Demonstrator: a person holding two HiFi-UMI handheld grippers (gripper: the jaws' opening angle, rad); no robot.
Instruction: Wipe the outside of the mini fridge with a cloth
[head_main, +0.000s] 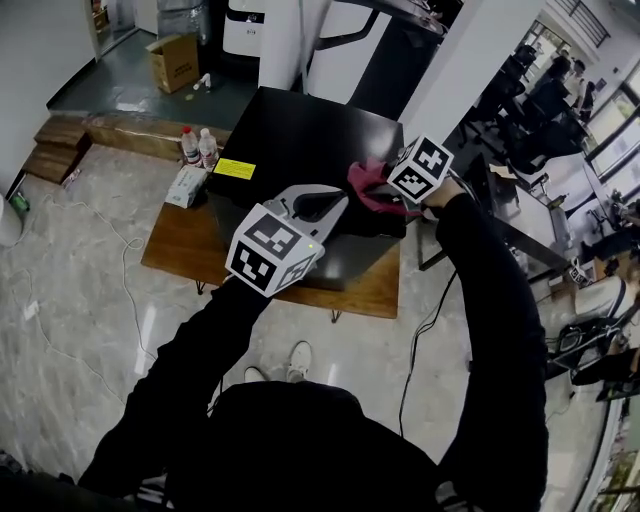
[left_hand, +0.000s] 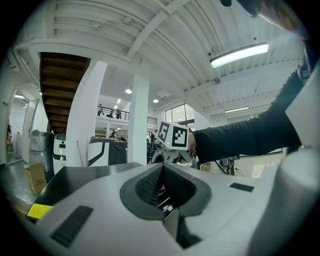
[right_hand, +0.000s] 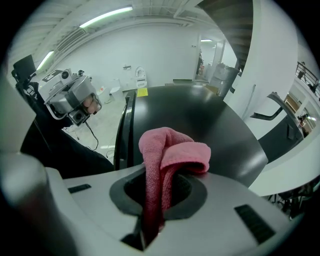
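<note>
Only in the head view: the whole black mini fridge (head_main: 300, 130), boxy and glossy, standing at frame centre on a low wooden table (head_main: 370, 288). Two water bottles (head_main: 198, 147) just beside it at upper left, a yellow label (head_main: 235, 169) at its left edge. Over the near right corner of its top, the right gripper (head_main: 388, 192) with a pink cloth (head_main: 366, 178). Lower left of that, the left gripper (head_main: 325, 205), over the fridge's front edge.

Only in the right gripper view: jaws clamped tight on the cloth, a soft, nubbly fold pinched along its length. Long axis along the jaws, pointing away from the camera. Free folded end flopped to the right over the smooth fridge top; contact with it not clear. Down the left of that top, a dark seam (right_hand: 124, 135) running away toward the label.

Only in the left gripper view: jaws pressed together, nothing between them, ribbed dark pads (left_hand: 147, 185) meeting. Beyond them, the right gripper's marker cube (left_hand: 173, 135) and a dark sleeve (left_hand: 240, 137) at right.
</note>
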